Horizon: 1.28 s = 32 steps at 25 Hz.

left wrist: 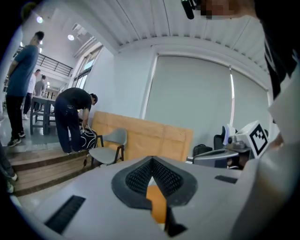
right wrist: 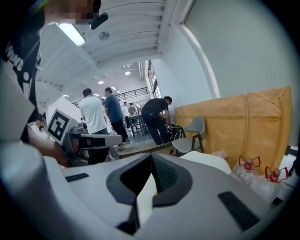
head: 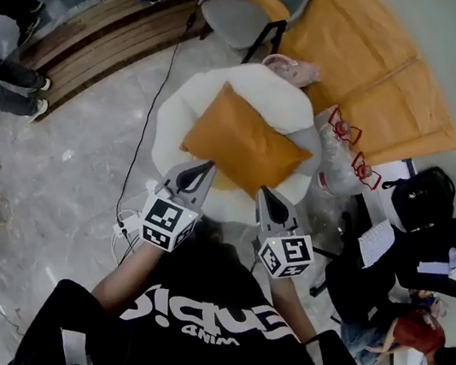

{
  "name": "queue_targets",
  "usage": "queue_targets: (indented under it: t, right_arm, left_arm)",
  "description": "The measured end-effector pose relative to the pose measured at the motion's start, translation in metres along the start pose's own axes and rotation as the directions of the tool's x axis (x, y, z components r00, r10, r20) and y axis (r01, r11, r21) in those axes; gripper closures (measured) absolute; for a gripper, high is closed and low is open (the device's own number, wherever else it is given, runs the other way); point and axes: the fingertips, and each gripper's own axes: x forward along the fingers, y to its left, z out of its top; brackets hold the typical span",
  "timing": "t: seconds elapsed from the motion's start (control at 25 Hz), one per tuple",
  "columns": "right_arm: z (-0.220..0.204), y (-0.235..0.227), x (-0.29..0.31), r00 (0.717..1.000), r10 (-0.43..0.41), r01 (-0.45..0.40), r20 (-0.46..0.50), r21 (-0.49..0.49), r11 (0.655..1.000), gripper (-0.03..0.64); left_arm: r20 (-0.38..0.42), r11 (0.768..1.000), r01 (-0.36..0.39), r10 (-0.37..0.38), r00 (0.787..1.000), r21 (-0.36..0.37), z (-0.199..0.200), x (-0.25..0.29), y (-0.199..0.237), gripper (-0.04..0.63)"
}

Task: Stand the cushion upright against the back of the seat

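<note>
Orange cushion (head: 243,140) is seen on the white upholstered seat (head: 275,91), broad face turned up to the head view, one corner toward the seat's far side. Whether it leans on the back cannot be told.

Left gripper (head: 207,169): tip is placed at the cushion's left edge. In the left gripper view its jaws are seen together at the tips, and orange fabric (left wrist: 157,204) is seen through the slit behind them. No clamped fabric is made out.

Right gripper (head: 262,190): tip is held at the cushion's near corner. In the right gripper view its jaws are also drawn together, and the white seat (right wrist: 145,201) is seen through the slit.

A grey chair (head: 259,7) is noted beyond the seat, red-capped clear bottles (head: 342,128) to its right.
</note>
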Motion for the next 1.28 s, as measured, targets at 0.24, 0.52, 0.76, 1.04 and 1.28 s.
queue_targets:
  t: [0.24, 0.52, 0.76, 1.04, 1.28]
  right_arm:
    - [0.010, 0.010, 0.060, 0.999, 0.010, -0.013, -0.047, -0.062, 0.998, 0.595]
    - [0.011, -0.010, 0.113, 0.995, 0.020, -0.025, -0.094, -0.049, 0.999, 0.595]
    - [-0.006, -0.040, 0.158, 0.992, 0.050, -0.055, -0.118, -0.039, 0.998, 0.595]
    - [-0.052, -0.070, 0.208, 0.974, 0.124, -0.126, -0.189, 0.001, 0.992, 0.594]
    - [-0.103, -0.091, 0.249, 0.956, 0.142, -0.147, -0.256, -0.003, 0.989, 0.593]
  left_arm:
    - [0.020, 0.997, 0.021, -0.020, 1.000, -0.068, -0.009, 0.020, 0.056, 0.588]
    - [-0.030, 0.992, -0.015, 0.012, 0.999, -0.122, -0.023, 0.055, 0.089, 0.586]
    - [-0.114, 0.988, -0.051, 0.034, 0.993, -0.146, -0.056, 0.094, 0.105, 0.588]
    - [-0.241, 0.978, -0.090, 0.043, 0.970, -0.187, -0.120, 0.133, 0.126, 0.586]
    - [-0.341, 0.956, -0.116, 0.018, 0.940, -0.268, -0.190, 0.158, 0.147, 0.523]
